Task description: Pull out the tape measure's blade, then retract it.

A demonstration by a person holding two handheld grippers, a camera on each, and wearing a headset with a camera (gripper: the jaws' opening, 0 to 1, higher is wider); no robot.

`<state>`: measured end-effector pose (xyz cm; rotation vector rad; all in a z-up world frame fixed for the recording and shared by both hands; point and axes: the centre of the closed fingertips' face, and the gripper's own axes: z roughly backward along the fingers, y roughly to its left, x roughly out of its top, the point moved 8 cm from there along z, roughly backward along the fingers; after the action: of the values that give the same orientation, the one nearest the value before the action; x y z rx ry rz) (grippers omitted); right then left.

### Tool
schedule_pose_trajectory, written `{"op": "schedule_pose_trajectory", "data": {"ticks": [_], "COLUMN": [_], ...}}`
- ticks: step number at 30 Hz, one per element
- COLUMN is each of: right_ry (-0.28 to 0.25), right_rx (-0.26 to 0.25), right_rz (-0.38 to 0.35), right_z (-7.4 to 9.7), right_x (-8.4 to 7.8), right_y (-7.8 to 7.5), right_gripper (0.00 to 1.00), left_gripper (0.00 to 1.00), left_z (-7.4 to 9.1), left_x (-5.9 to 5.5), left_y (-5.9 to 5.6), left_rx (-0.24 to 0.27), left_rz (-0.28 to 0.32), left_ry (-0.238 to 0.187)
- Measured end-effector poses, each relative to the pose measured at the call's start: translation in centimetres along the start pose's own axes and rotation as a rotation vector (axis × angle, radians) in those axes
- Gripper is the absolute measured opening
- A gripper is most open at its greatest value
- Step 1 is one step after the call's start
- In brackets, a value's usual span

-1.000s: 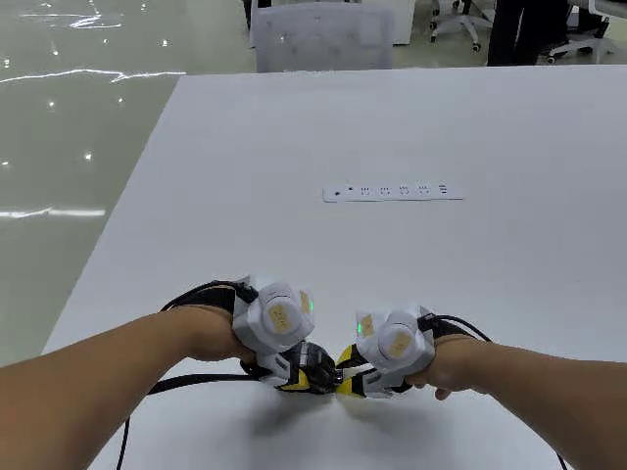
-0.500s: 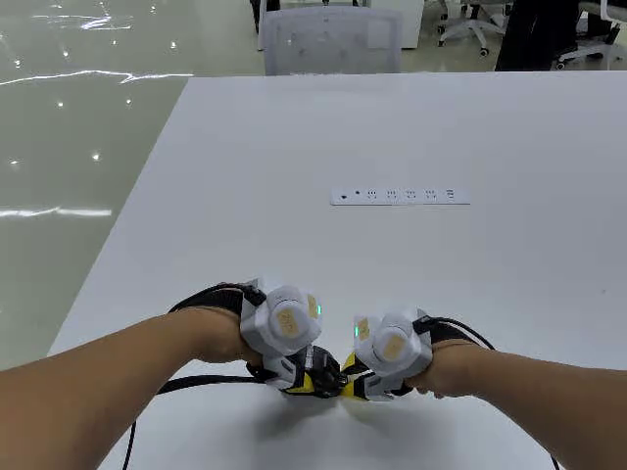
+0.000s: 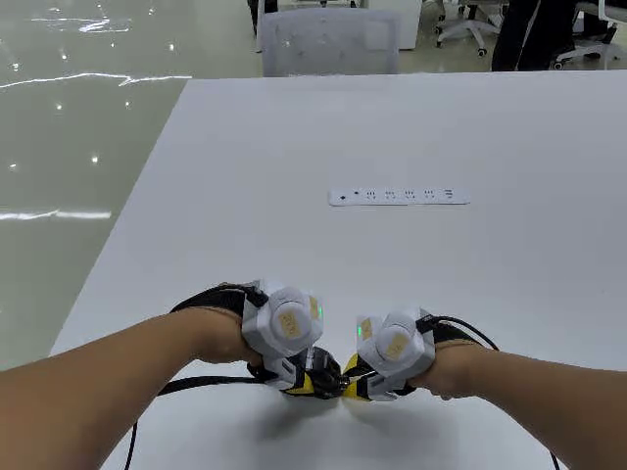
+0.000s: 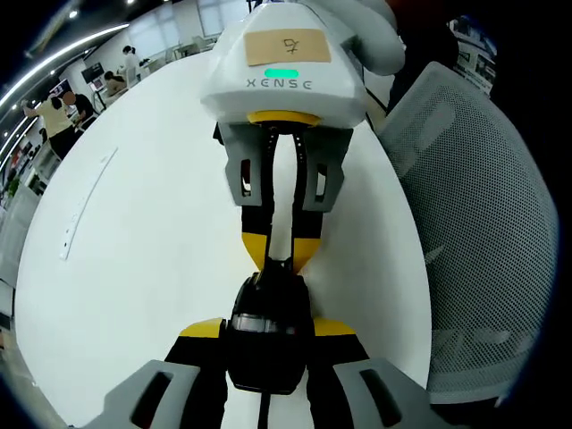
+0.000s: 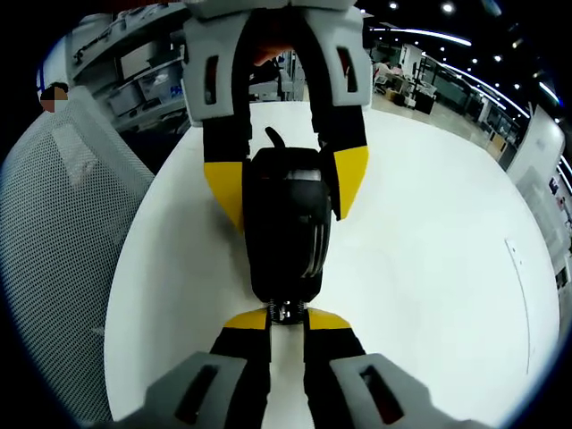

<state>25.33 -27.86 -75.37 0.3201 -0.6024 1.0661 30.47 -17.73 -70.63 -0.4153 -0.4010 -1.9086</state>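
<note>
Head view: left gripper (image 3: 310, 378) & right gripper (image 3: 355, 384) meet nose to nose at the near edge of the white table (image 3: 294, 147), w/ the small black tape measure (image 3: 328, 376) between them.

Left gripper view: left jaws clamped on the case sides; right's yellow tips closed at the case's front end.

Right gripper view: right jaws pinched on the blade hook (image 5: 284, 310), case straight ahead. Blade not out yet. Pull axis prob. runs along the line betw. the grippers, right drawing away from left.
</note>
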Motion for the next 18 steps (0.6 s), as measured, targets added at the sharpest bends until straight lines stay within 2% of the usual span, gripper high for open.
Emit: {"op": "schedule_pose_trajectory", "data": {"ticks": [18], "right_ry": [0.004], "right_rx": [0.011], "right_rz": [-0.036], "right_z": [1.5], "right_x": [-2.3], "right_y": [-0.3], "right_gripper": [0.11], "left_gripper": [0.31], "left_z": [-0.1], "left_x": [-0.1], "left_y": [0.1], "left_rx": [0.006], "left_rz": [0.016], "left_ry": [-0.007]}}
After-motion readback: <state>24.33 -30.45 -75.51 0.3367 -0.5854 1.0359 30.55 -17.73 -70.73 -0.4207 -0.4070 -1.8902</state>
